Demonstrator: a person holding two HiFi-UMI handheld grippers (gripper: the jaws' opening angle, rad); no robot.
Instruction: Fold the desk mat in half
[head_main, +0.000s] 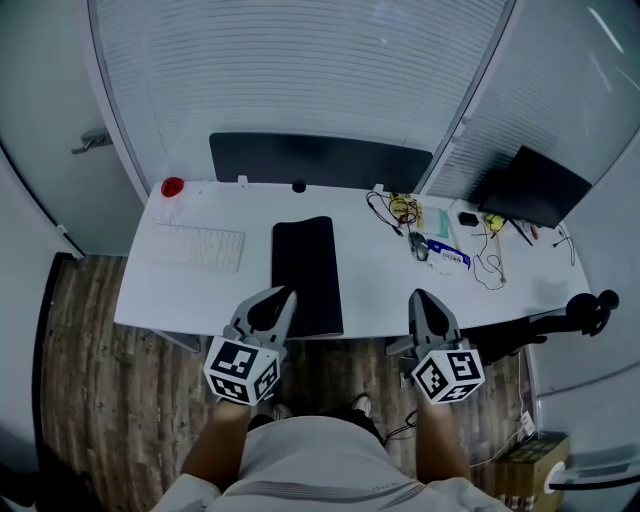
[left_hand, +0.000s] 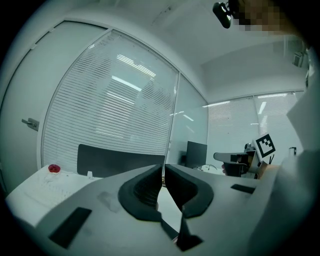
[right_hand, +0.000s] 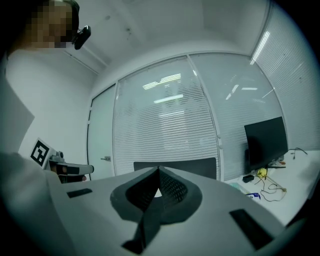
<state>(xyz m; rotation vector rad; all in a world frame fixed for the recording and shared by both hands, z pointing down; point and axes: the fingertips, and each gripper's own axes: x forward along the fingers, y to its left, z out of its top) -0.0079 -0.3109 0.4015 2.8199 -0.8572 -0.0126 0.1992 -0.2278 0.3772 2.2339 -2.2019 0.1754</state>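
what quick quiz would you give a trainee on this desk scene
1. True or false: the right gripper is holding the desk mat.
2. In the head view, what lies left of the desk mat? A) keyboard B) mug C) book
3. Fill in: the left gripper has its jaws ___, with nothing between them.

Key: 1 false, it is shut and empty, clear of the mat; 2 A; 3 shut
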